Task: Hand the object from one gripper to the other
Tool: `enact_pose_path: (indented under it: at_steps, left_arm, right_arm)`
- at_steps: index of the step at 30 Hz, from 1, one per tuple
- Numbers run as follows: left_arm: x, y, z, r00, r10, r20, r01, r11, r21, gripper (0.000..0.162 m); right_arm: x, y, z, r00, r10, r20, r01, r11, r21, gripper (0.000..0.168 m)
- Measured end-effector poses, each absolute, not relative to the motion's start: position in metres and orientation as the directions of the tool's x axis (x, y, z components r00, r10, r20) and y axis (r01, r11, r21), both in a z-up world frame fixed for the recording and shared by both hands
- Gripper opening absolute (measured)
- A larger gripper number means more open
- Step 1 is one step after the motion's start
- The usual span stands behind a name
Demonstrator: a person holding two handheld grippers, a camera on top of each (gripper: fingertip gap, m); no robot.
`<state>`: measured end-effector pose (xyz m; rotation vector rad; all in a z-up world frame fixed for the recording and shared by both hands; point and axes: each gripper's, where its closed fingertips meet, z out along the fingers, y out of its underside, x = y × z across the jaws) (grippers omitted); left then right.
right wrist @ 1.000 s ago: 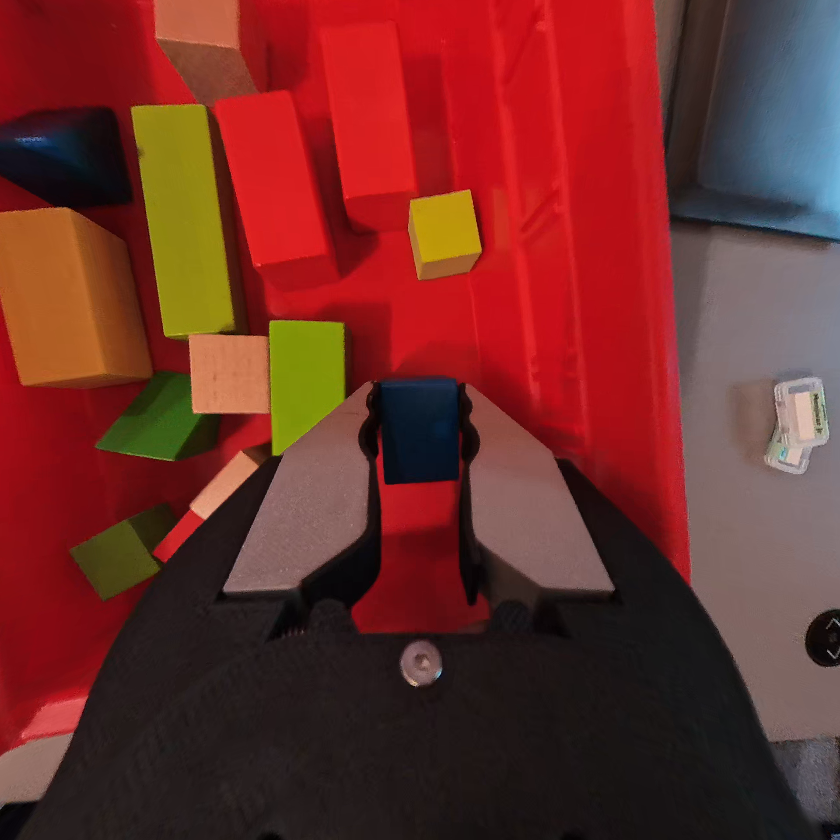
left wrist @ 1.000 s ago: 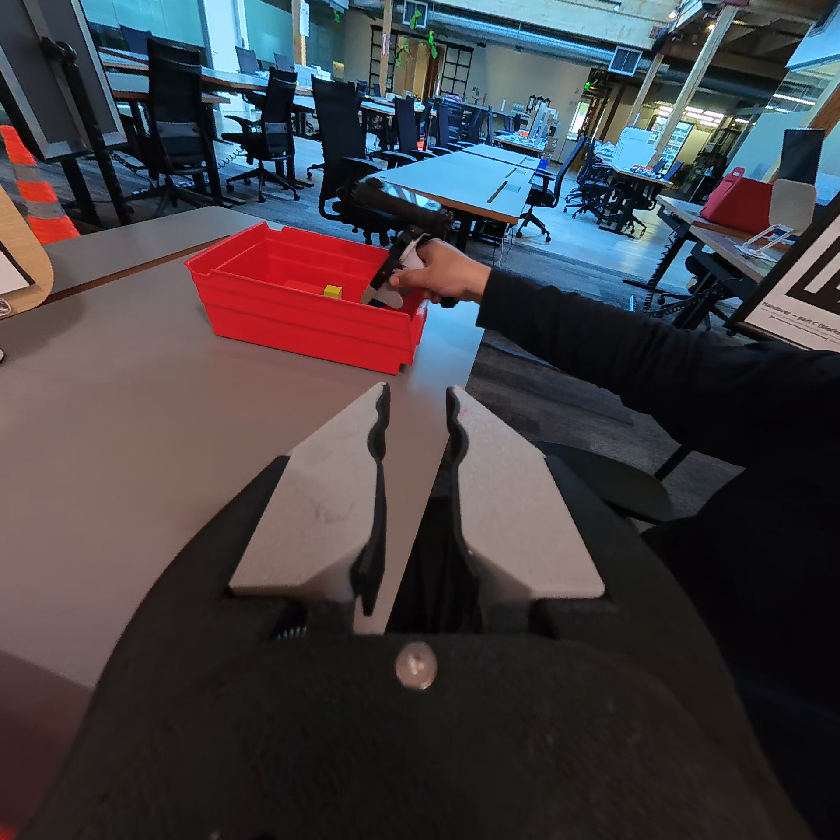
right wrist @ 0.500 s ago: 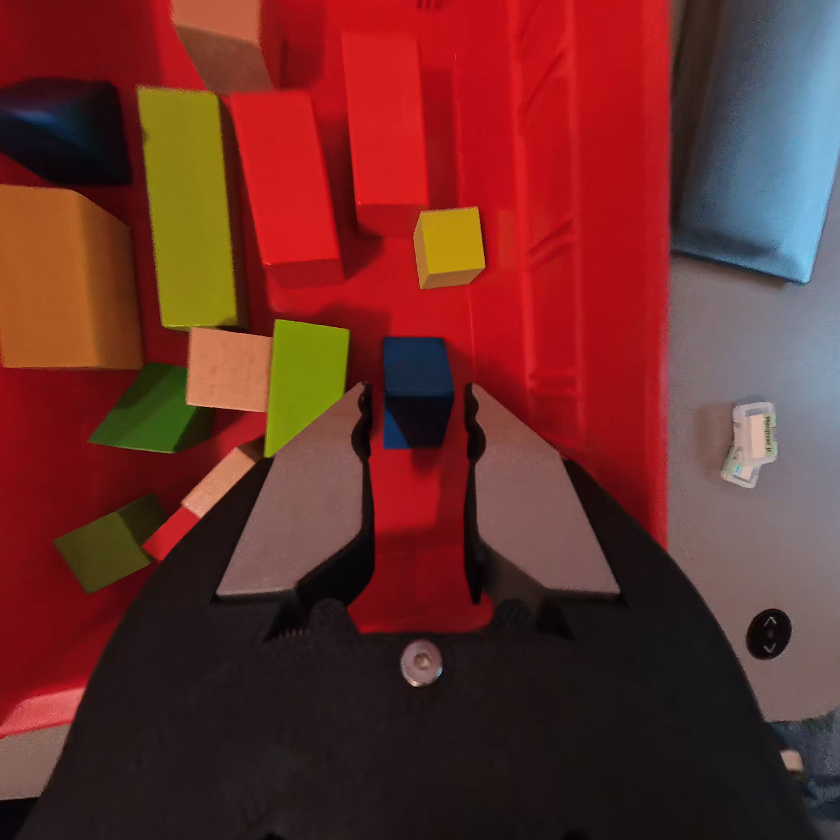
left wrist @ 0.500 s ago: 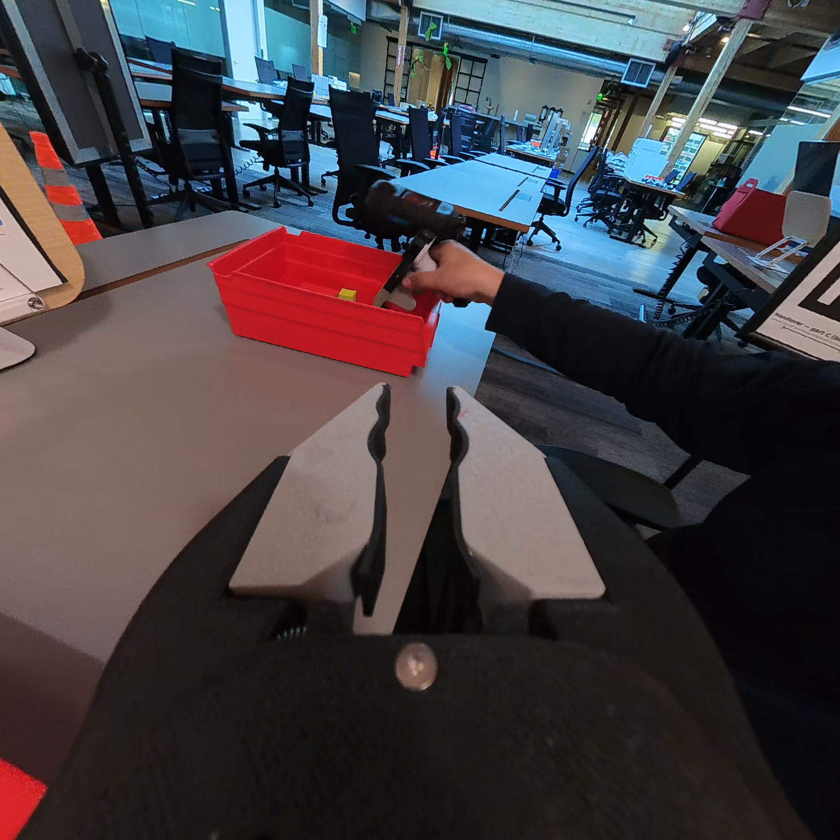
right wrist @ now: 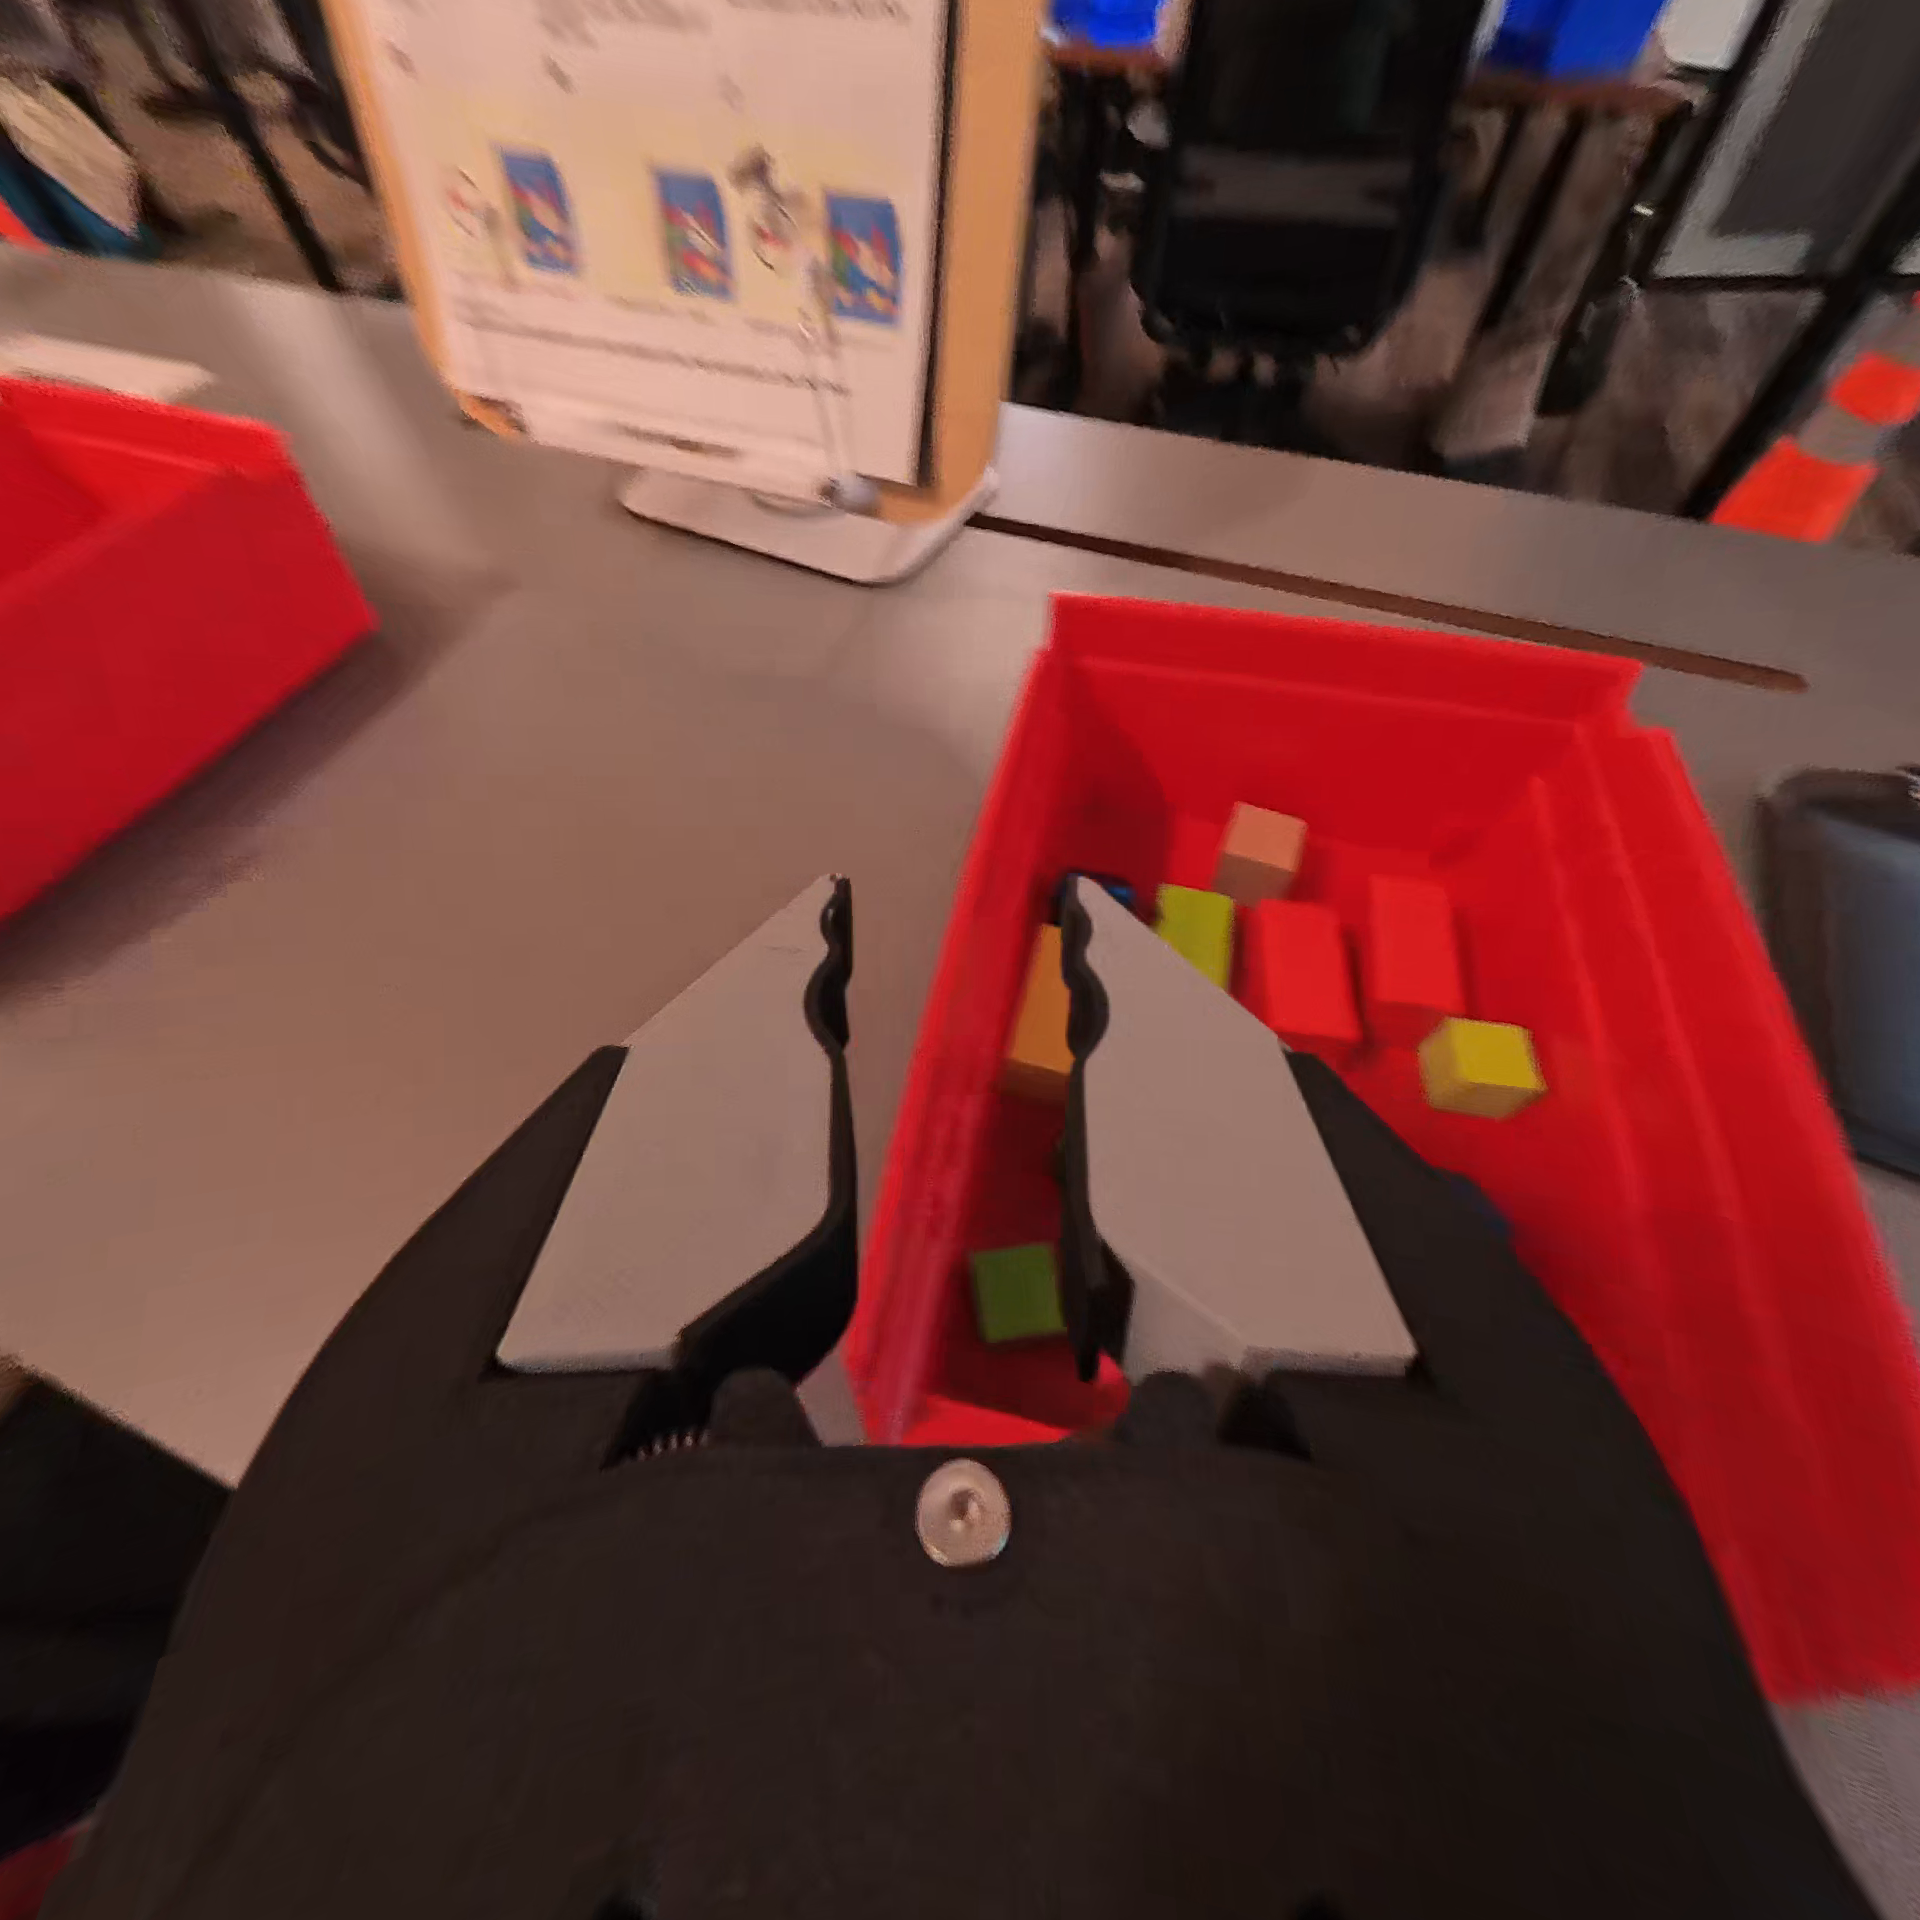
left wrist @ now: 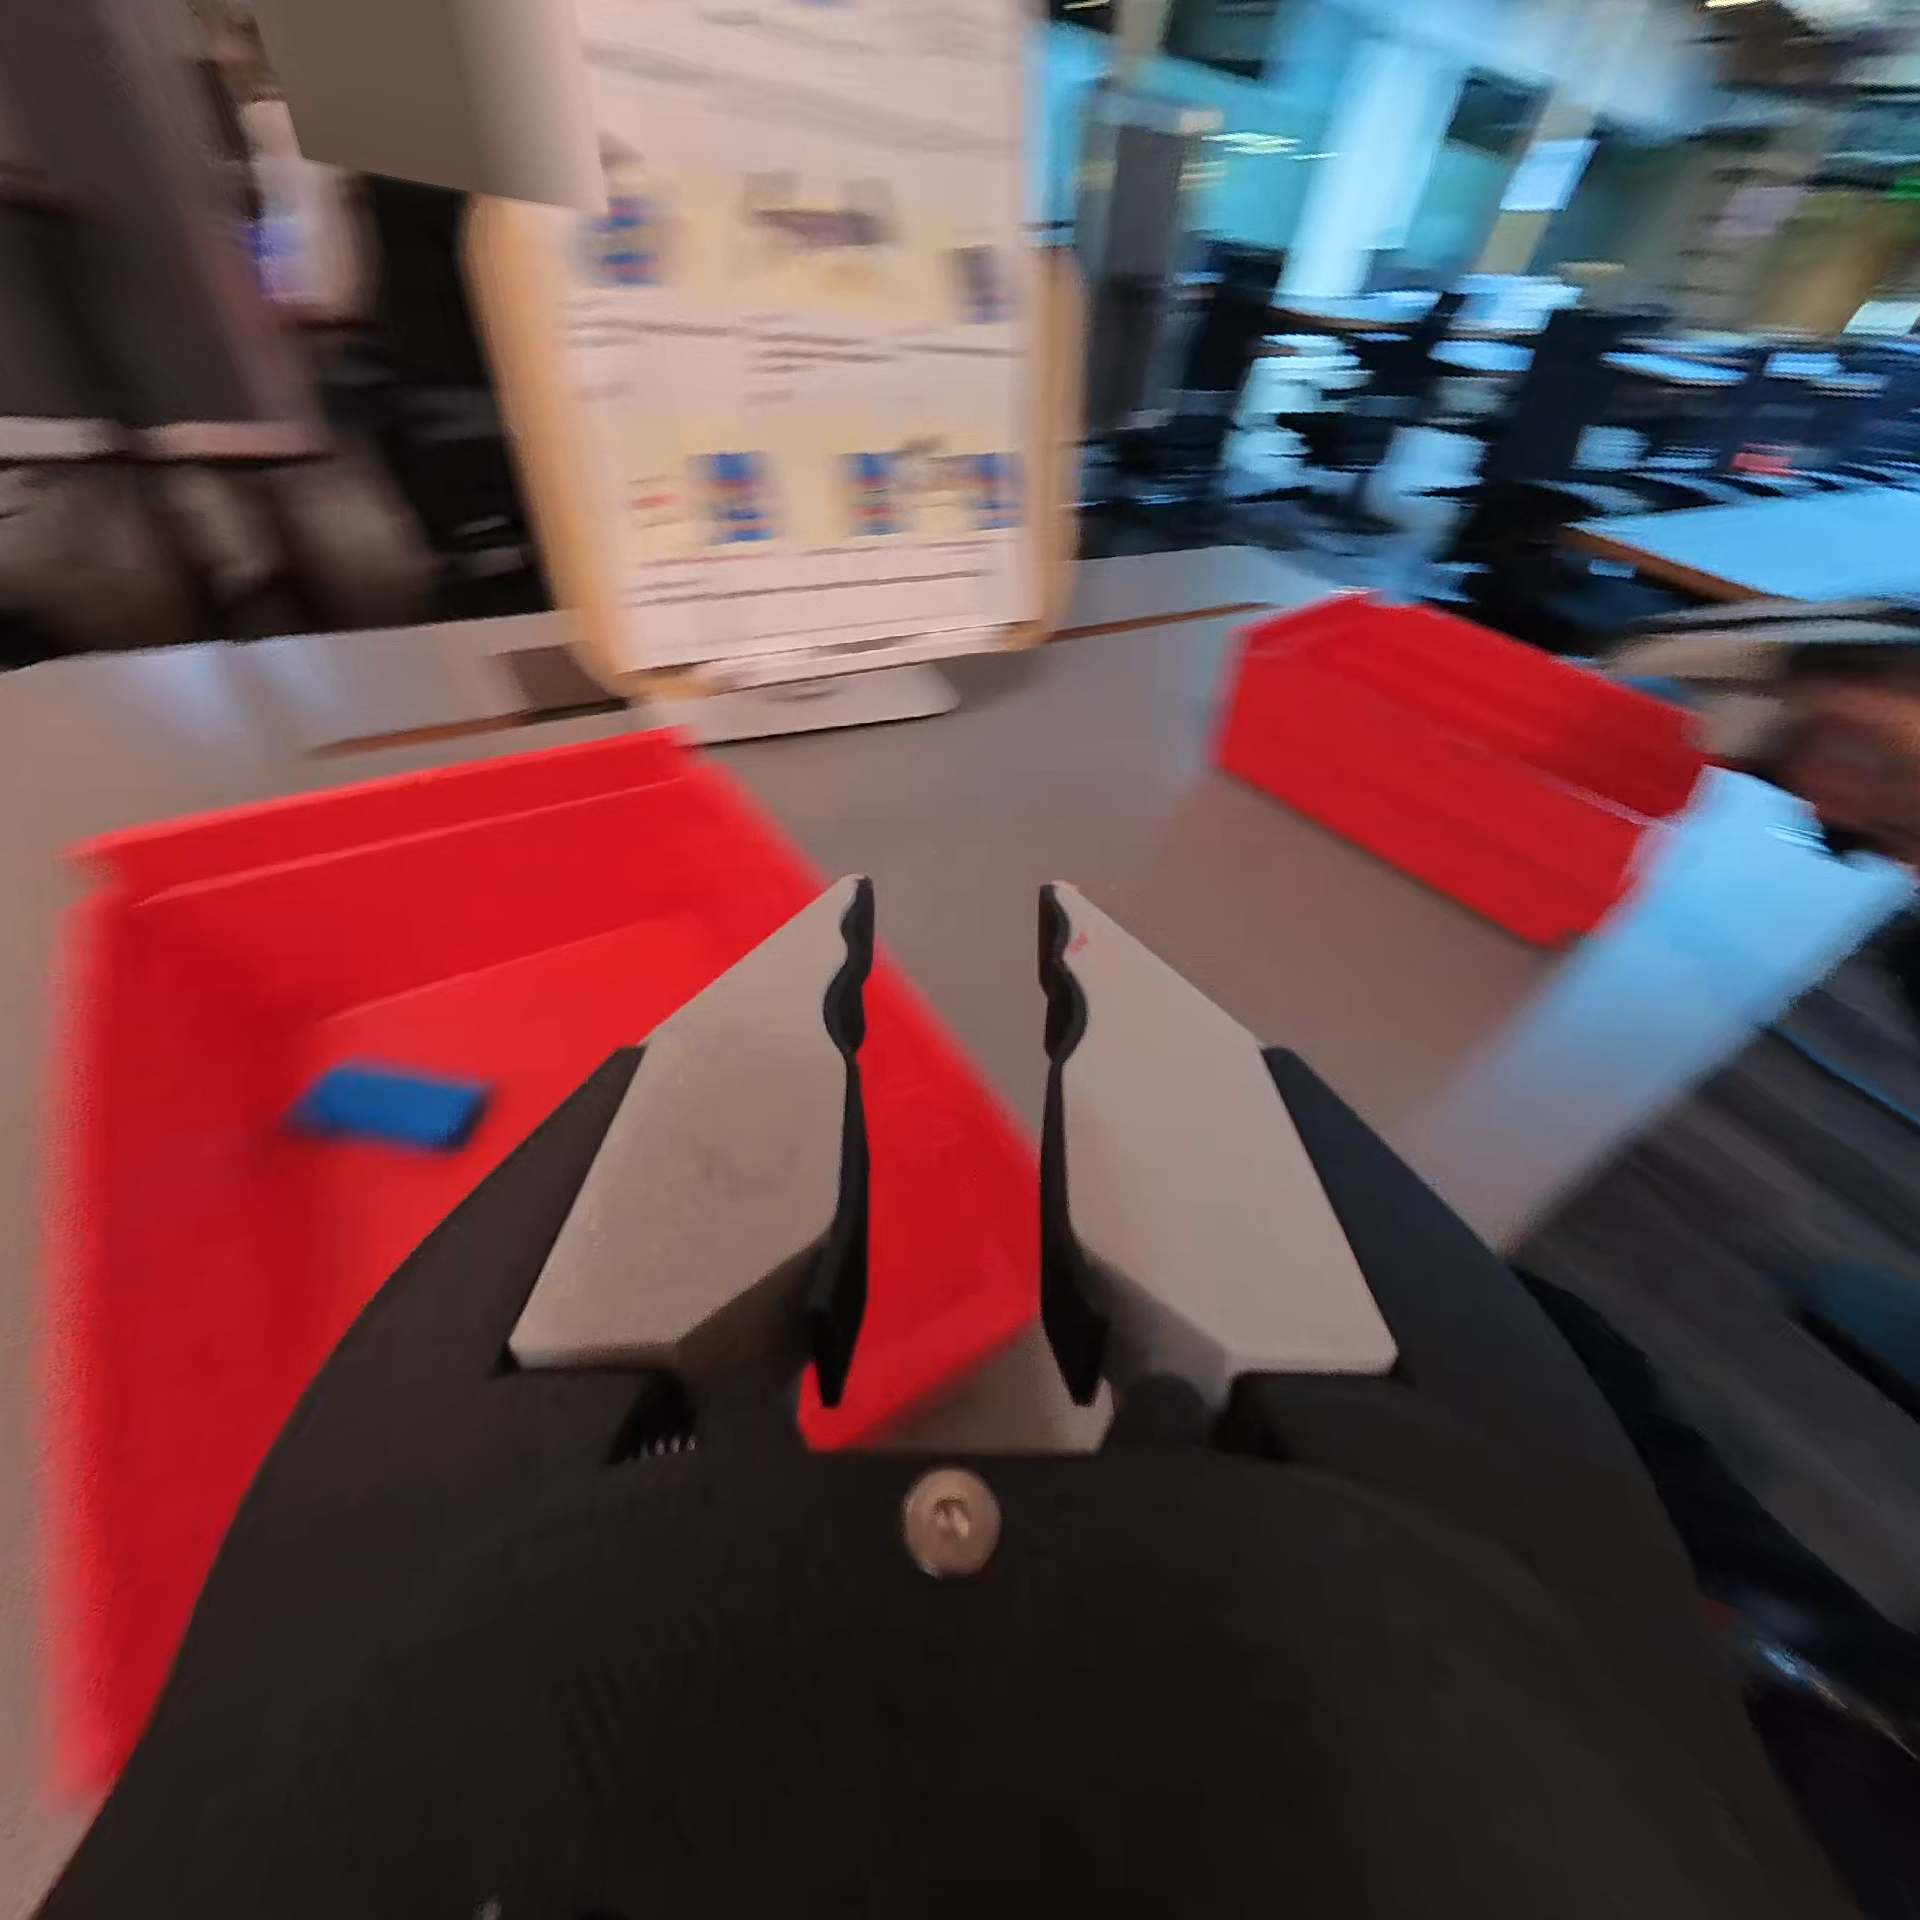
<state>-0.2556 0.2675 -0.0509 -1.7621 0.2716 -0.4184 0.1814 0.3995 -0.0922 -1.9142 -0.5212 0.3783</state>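
Note:
My left gripper (left wrist: pixel 948 904) is open and empty above the right wall of a red bin (left wrist: pixel 416 831). A blue block (left wrist: pixel 390 1107) lies on that bin's floor. My right gripper (right wrist: pixel 956 896) is open and empty, raised over the left wall of a second red bin (right wrist: pixel 1351 665). That bin holds several coloured blocks, among them a yellow cube (right wrist: pixel 1481 1065), an orange block (right wrist: pixel 1039 1023) and red blocks (right wrist: pixel 1304 971). The left wrist view is heavily blurred. It shows the second bin (left wrist: pixel 1455 790) and a pale finger (left wrist: pixel 1683 997) of the right gripper at far right.
Both bins stand on a grey table (right wrist: pixel 520 831). The first bin also shows in the right wrist view (right wrist: pixel 156 603). A standing sign board (right wrist: pixel 707 208) is at the table's back, also in the left wrist view (left wrist: pixel 810 364). An orange cone (right wrist: pixel 1808 478) and office chairs lie beyond. Some 45 centimeters of space lies between my two pairs of fingers.
My right gripper opened and let go of a blue block in its bin, then rose and tilted up away from the blocks. My left gripper swung left over the other bin.

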Motion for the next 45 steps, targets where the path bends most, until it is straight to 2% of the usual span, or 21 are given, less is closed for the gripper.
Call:
enact_pose_path:
  at_steps: [4, 8, 10, 13, 15, 19, 22, 24, 26, 28, 31, 35, 38, 45]
  left_arm:
    - [-0.312, 0.301, -0.085, 0.957, -0.247, 0.149, 0.052, -0.362, -0.931, 0.034]
    - [-0.343, 0.354, -0.143, 0.963, -0.133, 0.233, 0.106, -0.609, -0.786, 0.054]
    - [-0.364, 0.38, -0.172, 0.977, -0.002, 0.214, 0.151, -0.702, -0.696, 0.062]
    - [-0.399, 0.402, -0.214, 0.975, 0.205, 0.087, 0.218, -0.797, -0.563, 0.058]
    - [-0.408, 0.408, -0.234, 0.962, 0.271, 0.024, 0.248, -0.839, -0.485, 0.058]
    - [-0.409, 0.413, -0.253, 0.941, 0.337, -0.021, 0.298, -0.859, -0.417, 0.06]
    - [-0.405, 0.416, -0.26, 0.944, 0.331, -0.01, 0.301, -0.868, -0.395, 0.064]
    - [-0.403, 0.415, -0.26, 0.954, 0.3, -0.022, 0.269, -0.883, -0.384, 0.061]
    - [-0.388, 0.412, -0.259, 0.982, 0.188, -0.016, 0.171, -0.922, -0.348, 0.035]
    - [-0.369, 0.4, -0.26, 1.0, 0.013, -0.022, 0.007, -0.96, -0.278, 0.032]
    - [-0.364, 0.384, -0.259, 0.991, -0.113, -0.067, -0.125, -0.97, -0.209, 0.033]
    - [-0.366, 0.381, -0.259, 0.996, -0.083, -0.042, -0.091, -0.967, -0.237, 0.034]
    - [-0.365, 0.388, -0.259, 0.998, -0.061, -0.009, -0.061, -0.949, -0.308, 0.033]
    - [-0.366, 0.393, -0.258, 0.994, -0.104, -0.015, -0.101, -0.905, -0.414, 0.03]
  right_arm:
    - [0.153, 0.383, -0.098, 0.783, 0.617, -0.081, 0.183, -0.352, -0.918, 0.039]
    - [0.142, 0.373, -0.1, 0.754, 0.653, -0.065, 0.212, -0.337, -0.917, 0.039]
    - [0.137, 0.368, -0.098, 0.738, 0.672, -0.069, 0.206, -0.32, -0.925, 0.039]
    - [0.132, 0.358, -0.095, 0.712, 0.7, -0.056, 0.244, -0.321, -0.915, 0.041]
    - [0.13, 0.348, -0.084, 0.697, 0.716, -0.036, 0.246, -0.287, -0.926, 0.042]
    - [0.13, 0.327, -0.059, 0.66, 0.751, -0.012, 0.221, -0.21, -0.952, 0.042]
    - [0.142, 0.323, -0.055, 0.677, 0.735, 0.033, 0.243, -0.181, -0.953, 0.042]
    - [0.151, 0.322, -0.052, 0.685, 0.728, 0.029, 0.229, -0.177, -0.957, 0.041]
    - [0.155, 0.318, -0.046, 0.674, 0.738, 0.003, 0.198, -0.177, -0.964, 0.041]
    - [0.16, 0.313, -0.039, 0.669, 0.744, -0.01, 0.171, -0.166, -0.971, 0.041]
    - [0.167, 0.306, -0.03, 0.669, 0.743, -0.004, 0.15, -0.141, -0.979, 0.04]
    - [0.167, 0.3, -0.026, 0.663, 0.748, -0.004, 0.143, -0.132, -0.981, 0.04]
    - [0.161, 0.297, -0.028, 0.656, 0.755, 0.007, 0.16, -0.13, -0.978, 0.04]
    - [0.133, 0.293, -0.046, 0.587, 0.809, -0.016, 0.205, -0.168, -0.964, 0.04]
